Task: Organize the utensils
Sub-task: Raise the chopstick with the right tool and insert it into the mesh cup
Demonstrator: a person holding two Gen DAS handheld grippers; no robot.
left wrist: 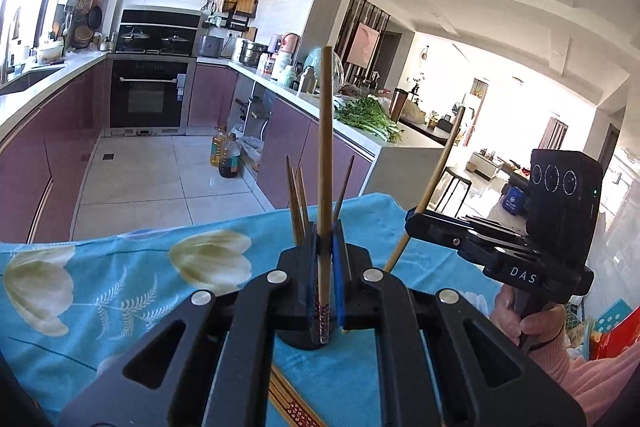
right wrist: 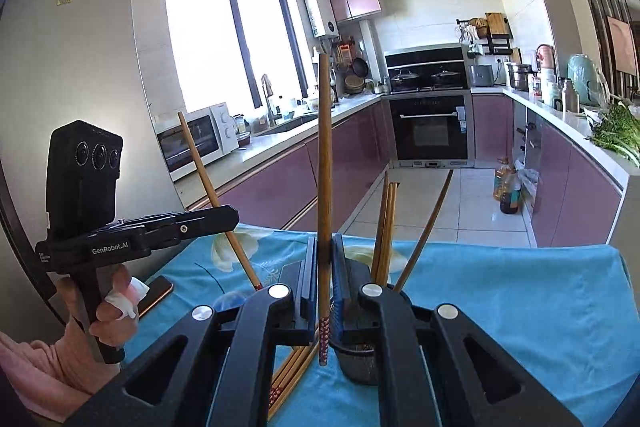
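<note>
In the left wrist view my left gripper (left wrist: 325,233) is shut on a wooden chopstick (left wrist: 325,147) that stands almost upright, its red patterned end down. Behind it several chopsticks (left wrist: 298,203) stick up from a dark holder cup (left wrist: 298,341). At the right, a hand holds my right gripper (left wrist: 412,221), shut on a second chopstick (left wrist: 438,167) that leans right. In the right wrist view that gripper (right wrist: 325,247) clamps its chopstick (right wrist: 324,167) upright beside the holder cup (right wrist: 358,363). My left gripper (right wrist: 232,217) appears at the left with its chopstick (right wrist: 210,187).
A blue flowered cloth (right wrist: 520,307) covers the table. Loose chopsticks (right wrist: 292,375) lie on it under the grippers, and a phone (right wrist: 156,293) lies at the left edge. Beyond are a tiled kitchen floor (left wrist: 160,179), purple cabinets, an oven and oil bottles (left wrist: 224,155).
</note>
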